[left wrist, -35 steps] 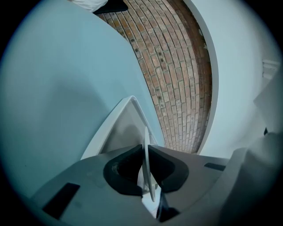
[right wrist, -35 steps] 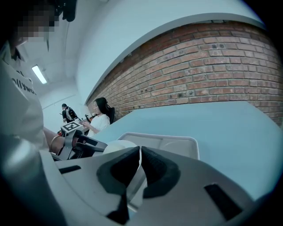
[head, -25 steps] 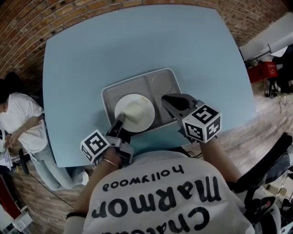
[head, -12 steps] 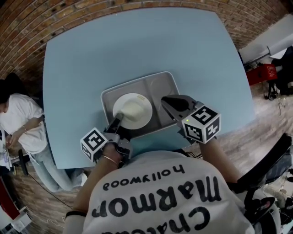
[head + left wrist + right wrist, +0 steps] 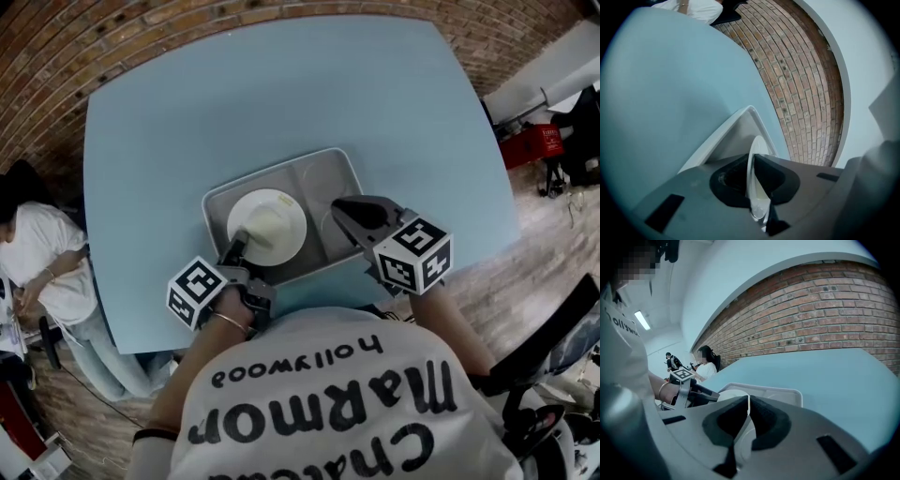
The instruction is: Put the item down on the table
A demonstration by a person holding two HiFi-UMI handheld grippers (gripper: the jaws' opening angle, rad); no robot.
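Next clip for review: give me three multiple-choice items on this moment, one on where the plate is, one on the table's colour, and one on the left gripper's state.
1. Where is the plate?
A. over the left part of the tray
B. on bare table beyond the tray
C. on the brick floor

2. What colour is the table?
A. red
B. black
C. light blue

3. How does the left gripper stand?
A. open and empty
B. shut on the plate's rim
C. shut on a cup

Answers:
1. A: in the head view the plate lies inside the tray's outline, at its left.
2. C: the whole top is light blue in every view.
3. B: the left gripper view shows the plate's thin rim edge-on, pressed between the jaws.
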